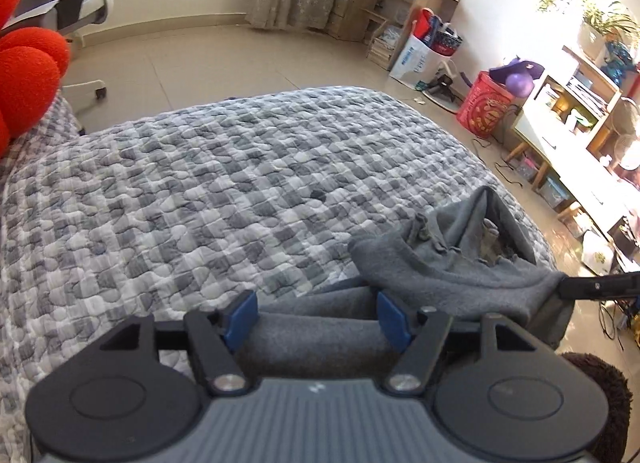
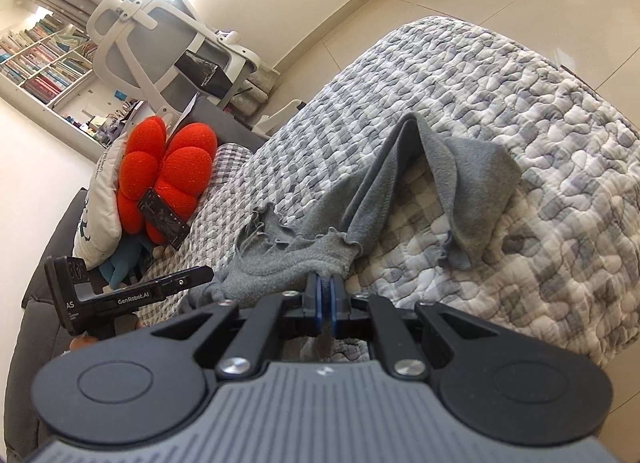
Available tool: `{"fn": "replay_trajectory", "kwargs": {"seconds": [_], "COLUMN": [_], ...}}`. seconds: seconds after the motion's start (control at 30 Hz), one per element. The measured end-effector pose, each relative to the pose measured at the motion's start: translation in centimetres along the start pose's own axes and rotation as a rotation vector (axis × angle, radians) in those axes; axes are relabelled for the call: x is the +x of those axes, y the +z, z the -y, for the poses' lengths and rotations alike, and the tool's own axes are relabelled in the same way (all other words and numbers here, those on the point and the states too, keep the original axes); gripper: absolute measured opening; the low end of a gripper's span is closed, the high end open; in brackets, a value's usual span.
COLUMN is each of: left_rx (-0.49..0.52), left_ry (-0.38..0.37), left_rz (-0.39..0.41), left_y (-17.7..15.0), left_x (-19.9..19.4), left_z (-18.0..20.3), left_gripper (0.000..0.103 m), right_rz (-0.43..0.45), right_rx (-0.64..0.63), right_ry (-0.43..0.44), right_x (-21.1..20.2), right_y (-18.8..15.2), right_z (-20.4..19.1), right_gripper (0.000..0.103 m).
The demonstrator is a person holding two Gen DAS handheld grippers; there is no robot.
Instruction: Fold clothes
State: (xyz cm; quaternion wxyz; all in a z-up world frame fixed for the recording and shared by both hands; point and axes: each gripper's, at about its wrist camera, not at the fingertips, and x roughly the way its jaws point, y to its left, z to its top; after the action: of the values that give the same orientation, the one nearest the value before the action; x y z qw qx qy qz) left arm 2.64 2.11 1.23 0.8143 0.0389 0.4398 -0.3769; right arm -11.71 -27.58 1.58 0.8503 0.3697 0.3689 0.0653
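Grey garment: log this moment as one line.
left gripper: open, fabric between pads | right gripper: shut on grey garment | garment: crumpled on checked quilt

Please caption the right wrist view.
Right gripper shut on a frilled grey fleece garment lying on the grey-checked quilted bedspread.

Grey garment, grey-white checked quilt

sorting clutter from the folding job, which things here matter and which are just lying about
Job: grey garment, right gripper clamped on its edge, left gripper open, checked quilt as the folding surface.

Lying about: red cushion, white office chair, red bucket.
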Motion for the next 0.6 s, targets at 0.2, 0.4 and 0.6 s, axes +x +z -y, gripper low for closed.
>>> {"fn": "replay_trajectory", "kwargs": {"seconds": [0.2, 0.4, 0.6], "left_rx": [0.090, 0.116, -0.002], "left_ry": [-0.098, 0.024, 0.099], "left_rz": [-0.103, -0.102, -0.003], "left_y": [0.0, -0.8, -1.7], "left_x": [3.1, 3.7, 2.3], "left_z": [0.8, 2.1, 2.1], "left_gripper": [0.066, 0.015, 0.010], "right_rz": [-0.005, -0.002, 0.006], "right_rx": [0.008, 0.011, 0.017], "right_ry": [-0.019, -0.027, -0.036], "right_x": [0.7, 1.0, 1.2], "right_y": [0.1, 0.5, 0.7], "right_z": [0.3, 0.6, 0.7], "right_gripper": [0.007, 0.007, 0.007]}}
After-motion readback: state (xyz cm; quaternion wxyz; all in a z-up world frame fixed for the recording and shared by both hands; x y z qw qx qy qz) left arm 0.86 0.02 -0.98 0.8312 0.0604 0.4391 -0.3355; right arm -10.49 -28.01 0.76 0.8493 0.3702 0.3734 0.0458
